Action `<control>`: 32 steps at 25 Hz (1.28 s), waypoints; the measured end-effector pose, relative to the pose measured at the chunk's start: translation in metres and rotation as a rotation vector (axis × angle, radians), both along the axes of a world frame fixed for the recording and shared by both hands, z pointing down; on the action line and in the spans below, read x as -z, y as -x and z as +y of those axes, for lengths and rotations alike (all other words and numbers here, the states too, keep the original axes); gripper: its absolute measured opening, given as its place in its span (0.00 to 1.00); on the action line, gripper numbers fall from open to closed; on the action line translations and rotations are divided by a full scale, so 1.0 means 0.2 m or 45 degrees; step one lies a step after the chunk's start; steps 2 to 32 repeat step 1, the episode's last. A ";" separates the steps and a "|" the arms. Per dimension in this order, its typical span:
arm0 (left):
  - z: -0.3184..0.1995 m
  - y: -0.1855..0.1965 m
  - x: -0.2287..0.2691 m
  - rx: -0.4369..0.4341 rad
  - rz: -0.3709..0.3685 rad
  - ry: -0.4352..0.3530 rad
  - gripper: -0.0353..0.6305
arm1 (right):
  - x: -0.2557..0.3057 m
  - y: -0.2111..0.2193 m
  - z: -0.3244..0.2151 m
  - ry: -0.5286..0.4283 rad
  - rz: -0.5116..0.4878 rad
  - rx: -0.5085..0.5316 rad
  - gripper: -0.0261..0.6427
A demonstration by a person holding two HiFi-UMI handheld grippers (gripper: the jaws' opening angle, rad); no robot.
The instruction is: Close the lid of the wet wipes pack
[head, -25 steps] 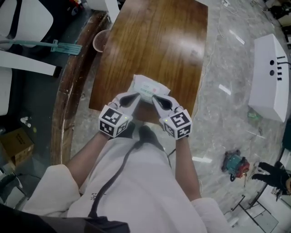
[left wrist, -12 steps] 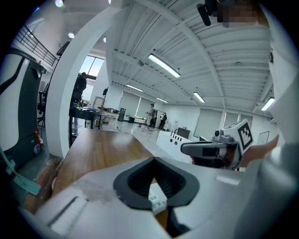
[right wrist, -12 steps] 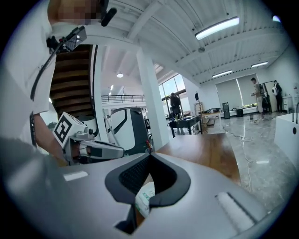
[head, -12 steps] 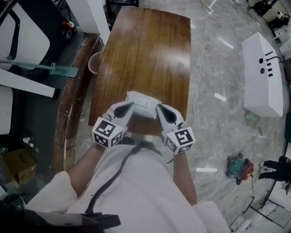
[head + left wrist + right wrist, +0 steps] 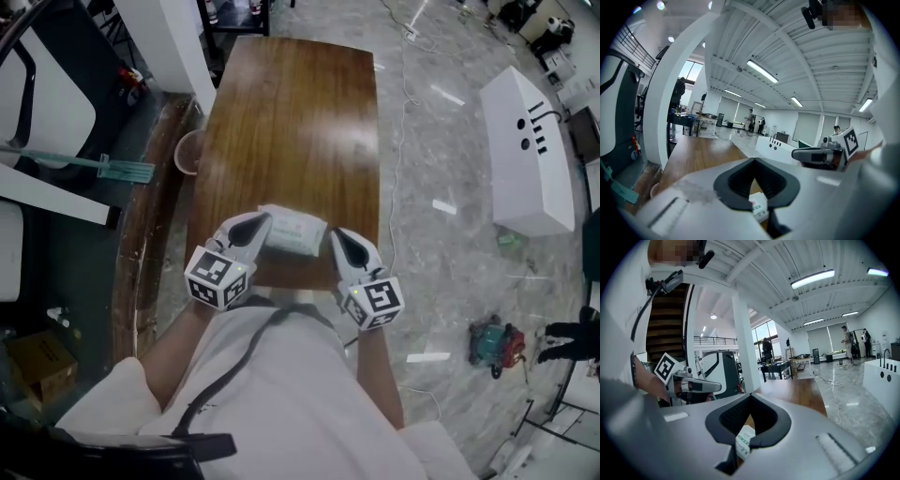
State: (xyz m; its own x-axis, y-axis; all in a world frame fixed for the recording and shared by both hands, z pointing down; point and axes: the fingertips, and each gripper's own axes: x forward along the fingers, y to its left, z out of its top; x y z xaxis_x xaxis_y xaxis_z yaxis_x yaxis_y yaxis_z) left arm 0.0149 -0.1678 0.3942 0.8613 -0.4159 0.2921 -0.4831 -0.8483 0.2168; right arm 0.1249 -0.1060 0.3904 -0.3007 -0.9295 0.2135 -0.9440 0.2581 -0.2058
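The white wet wipes pack [image 5: 292, 232] lies flat on the wooden table [image 5: 291, 112], close to its near edge. From here I cannot make out its lid. My left gripper [image 5: 262, 221] hovers at the pack's left end and my right gripper [image 5: 334, 234] at its right end, both above it. Each has its jaws shut tip to tip with nothing between them. In the left gripper view the shut tips [image 5: 754, 160] frame a corner of the pack [image 5: 758, 206] below. The right gripper view shows the same past its tips [image 5: 751, 395], with the pack [image 5: 744, 442] underneath.
A pale cup [image 5: 187, 153] stands on the floor strip left of the table, with a teal mop head [image 5: 122, 169] further left. A white cabinet [image 5: 525, 159] and a loose cable [image 5: 405, 103] lie on the marble floor to the right. People stand far off in the hall.
Both grippers have risen off the pack and drawn back a little toward me. The pack has stayed where it lay near the table's near edge.
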 end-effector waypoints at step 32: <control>0.00 0.01 0.01 -0.004 0.002 -0.001 0.06 | 0.00 0.00 0.01 0.002 -0.002 -0.011 0.05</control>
